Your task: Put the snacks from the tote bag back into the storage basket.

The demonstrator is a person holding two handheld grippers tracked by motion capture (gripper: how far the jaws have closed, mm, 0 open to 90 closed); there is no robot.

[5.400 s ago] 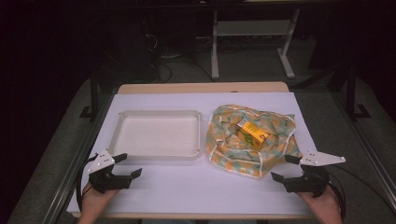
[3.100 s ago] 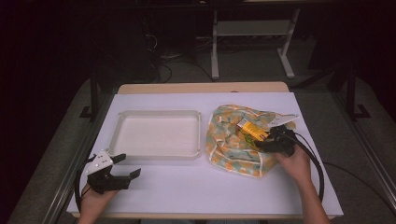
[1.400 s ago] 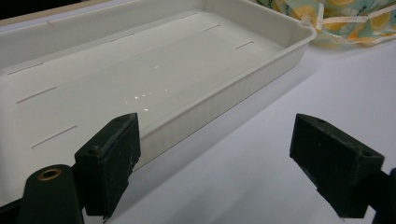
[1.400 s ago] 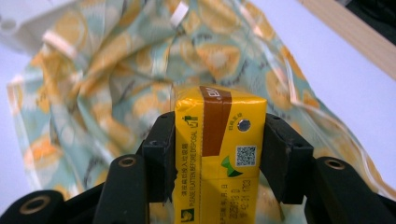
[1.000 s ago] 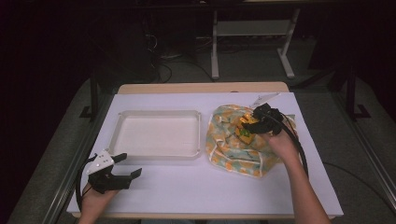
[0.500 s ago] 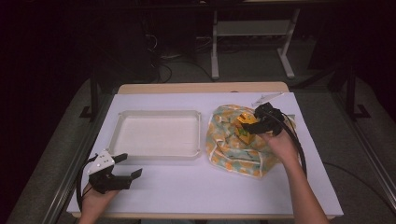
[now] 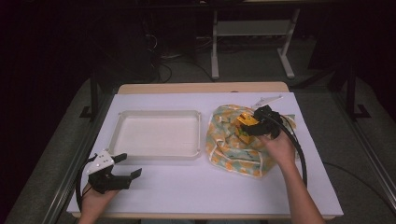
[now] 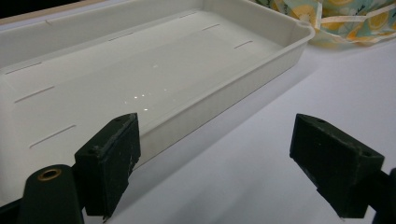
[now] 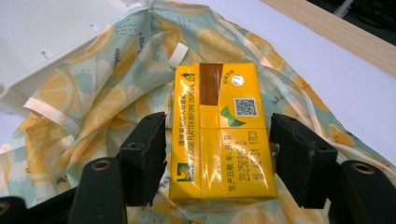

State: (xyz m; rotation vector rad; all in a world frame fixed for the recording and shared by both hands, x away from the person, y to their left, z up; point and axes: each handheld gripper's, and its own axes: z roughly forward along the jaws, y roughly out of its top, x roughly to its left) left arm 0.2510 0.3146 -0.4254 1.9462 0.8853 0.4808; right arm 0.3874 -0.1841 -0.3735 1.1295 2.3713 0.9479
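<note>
Carton point(image 9: 222, 135), yellow and box-shaped, lies on the lemon-print cloth point(image 7: 233, 144) at the right half of the white table point(image 7: 196, 186); we note printed text and a small square code on its top face. Right claw point(image 9: 217, 154) sits over it with the carton between its black jaws, which have just been closing; in the right gripper view we see narrow gaps on both sides, so we read the jaws as apart and not yet pressing. In the high view the right claw point(image 7: 252, 129) shows at the cloth's far right part, with the person's right hand point(image 7: 278, 147) behind it. Left claw point(image 8: 215, 154) rests near the table's front left corner, jaws spread wide with nothing between them, pointing at the shallow white tray point(image 8: 261, 70). We see the tray just beside the cloth, on its left.
</note>
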